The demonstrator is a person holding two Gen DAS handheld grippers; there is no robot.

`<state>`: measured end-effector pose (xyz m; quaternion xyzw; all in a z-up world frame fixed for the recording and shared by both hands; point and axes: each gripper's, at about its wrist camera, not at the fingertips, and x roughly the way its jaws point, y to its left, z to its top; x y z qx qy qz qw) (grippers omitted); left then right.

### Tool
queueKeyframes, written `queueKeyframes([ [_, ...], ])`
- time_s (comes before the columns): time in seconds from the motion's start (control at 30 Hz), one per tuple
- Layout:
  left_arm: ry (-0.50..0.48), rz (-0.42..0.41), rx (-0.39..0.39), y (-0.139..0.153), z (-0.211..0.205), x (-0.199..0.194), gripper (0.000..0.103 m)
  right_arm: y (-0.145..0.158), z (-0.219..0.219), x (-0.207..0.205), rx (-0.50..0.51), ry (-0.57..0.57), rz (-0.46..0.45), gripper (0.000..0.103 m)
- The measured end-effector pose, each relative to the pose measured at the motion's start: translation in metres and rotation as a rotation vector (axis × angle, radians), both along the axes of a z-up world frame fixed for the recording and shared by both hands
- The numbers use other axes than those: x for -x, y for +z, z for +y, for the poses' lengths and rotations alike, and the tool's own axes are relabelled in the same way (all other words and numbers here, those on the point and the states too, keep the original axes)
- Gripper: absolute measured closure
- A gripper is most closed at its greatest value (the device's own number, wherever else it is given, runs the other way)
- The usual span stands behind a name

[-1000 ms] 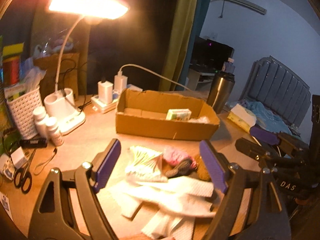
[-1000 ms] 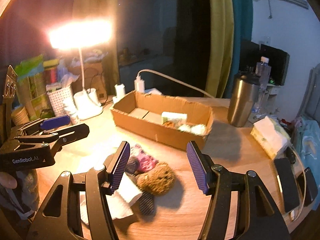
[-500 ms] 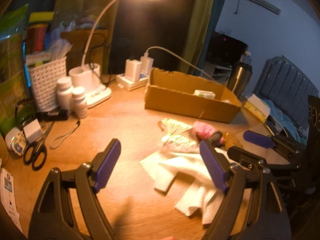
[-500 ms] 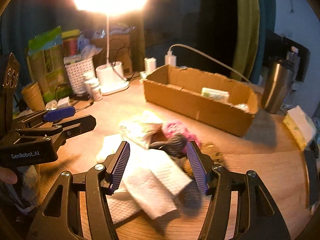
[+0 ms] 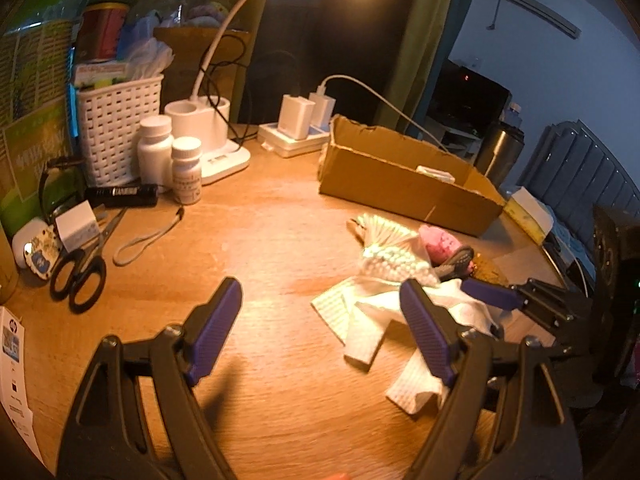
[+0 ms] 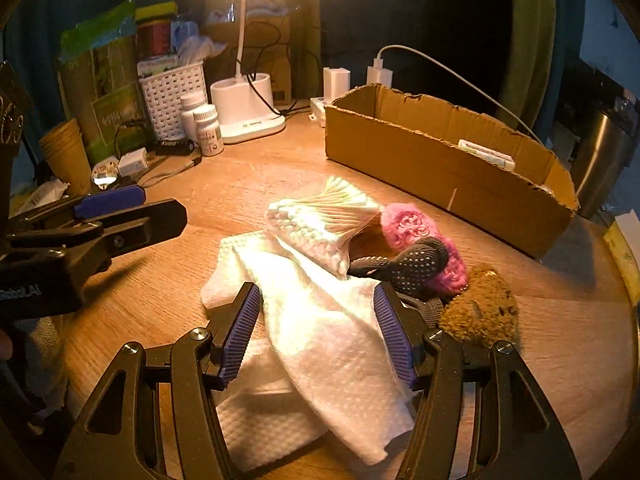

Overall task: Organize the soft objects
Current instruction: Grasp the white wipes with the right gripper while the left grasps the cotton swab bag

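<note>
A pile of soft things lies on the wooden table: white paper towels [image 6: 320,332], a pack of cotton swabs [image 6: 320,216], a pink fluffy item [image 6: 416,228], a dark dotted sock [image 6: 416,264] and a brown plush [image 6: 480,312]. The pile also shows in the left wrist view, with the towels [image 5: 368,320] at right. My right gripper [image 6: 320,340] is open, low over the towels, one finger on each side of them. My left gripper [image 5: 320,332] is open and empty over bare table, left of the pile. An open cardboard box [image 6: 440,152] stands behind the pile.
A desk lamp base [image 5: 212,140], two white pill bottles [image 5: 172,160], a white basket [image 5: 116,128], a black flashlight [image 5: 124,192] and scissors [image 5: 84,264] crowd the left back. Chargers [image 5: 304,120] sit behind the box. A steel tumbler [image 6: 600,156] stands at right.
My left gripper has drawn back and swung left, away from the pile. My right gripper has moved left and down from the brown plush onto the paper towels.
</note>
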<state>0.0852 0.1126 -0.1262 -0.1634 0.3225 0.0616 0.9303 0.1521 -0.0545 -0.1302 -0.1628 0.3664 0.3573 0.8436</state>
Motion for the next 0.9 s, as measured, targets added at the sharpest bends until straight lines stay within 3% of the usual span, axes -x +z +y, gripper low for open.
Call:
queueKeyframes([
  [0.17,0.002,0.009,0.002,-0.001,0.0,-0.002,0.021,-0.004,0.004,-0.001,0.041,0.002,-0.037,0.045],
  [0.3,-0.001,0.014,-0.009,0.001,-0.003,-0.004,0.021,0.0,-0.003,-0.003,0.027,-0.007,-0.048,0.081],
  [0.37,-0.002,0.015,-0.016,0.004,-0.005,-0.005,0.021,0.003,-0.009,-0.003,0.014,-0.004,-0.052,0.089],
  [0.6,-0.026,0.009,-0.054,0.014,-0.018,-0.015,0.021,0.027,-0.032,0.0,-0.079,-0.012,-0.083,0.091],
  [0.9,-0.069,0.025,-0.093,0.017,-0.041,-0.046,0.021,0.063,-0.085,-0.013,-0.179,-0.105,-0.15,0.092],
])
